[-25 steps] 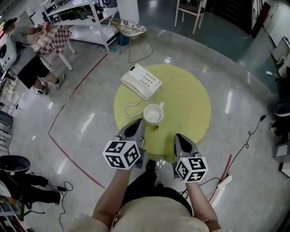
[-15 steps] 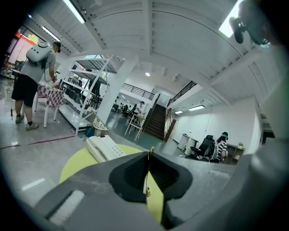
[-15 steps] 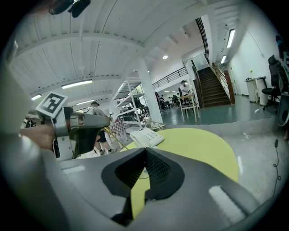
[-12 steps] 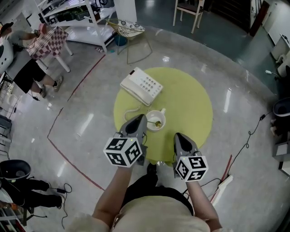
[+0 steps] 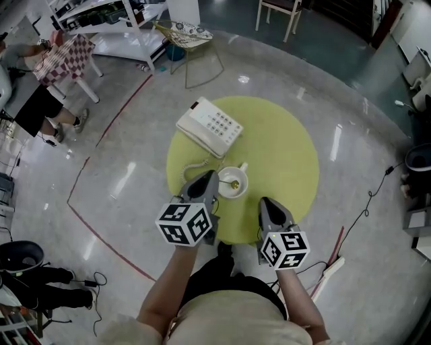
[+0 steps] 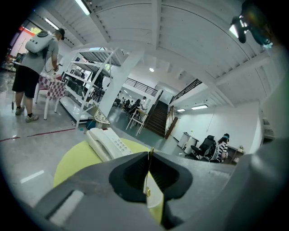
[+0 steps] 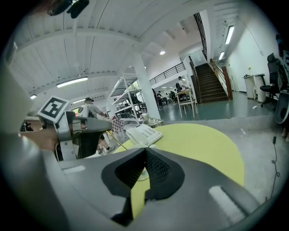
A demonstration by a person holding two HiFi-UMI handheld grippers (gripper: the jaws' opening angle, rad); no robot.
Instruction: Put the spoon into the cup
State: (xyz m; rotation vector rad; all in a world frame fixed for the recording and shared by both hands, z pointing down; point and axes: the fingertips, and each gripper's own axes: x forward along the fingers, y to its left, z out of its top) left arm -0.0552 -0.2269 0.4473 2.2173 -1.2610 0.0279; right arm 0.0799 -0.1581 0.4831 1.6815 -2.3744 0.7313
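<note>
A white cup [image 5: 227,190] stands near the front of the round yellow table [image 5: 283,155]. My left gripper [image 5: 211,176] is shut on the thin handle of a golden spoon [image 5: 234,183], whose bowl lies inside the cup. In the left gripper view the handle [image 6: 148,173] stands pinched between the closed jaws [image 6: 150,154], with the cup [image 6: 154,195] showing white just below. My right gripper [image 5: 264,202] hovers at the table's front edge to the right of the cup, shut with nothing in it [image 7: 145,150]. The right gripper view shows the left gripper [image 7: 88,131] and the spoon's handle [image 7: 116,140].
A white telephone [image 5: 210,125] with a coiled cord lies on the table's far left part, behind the cup. A person [image 5: 40,94] stands by a checked table at the far left. Shelves and a chair [image 5: 277,15] stand further back; cables run on the floor at right.
The spoon's bowl was outside the cup, just in front of it; the left gripper carried it forward and it now rests inside the cup. The right gripper edged forward too.
</note>
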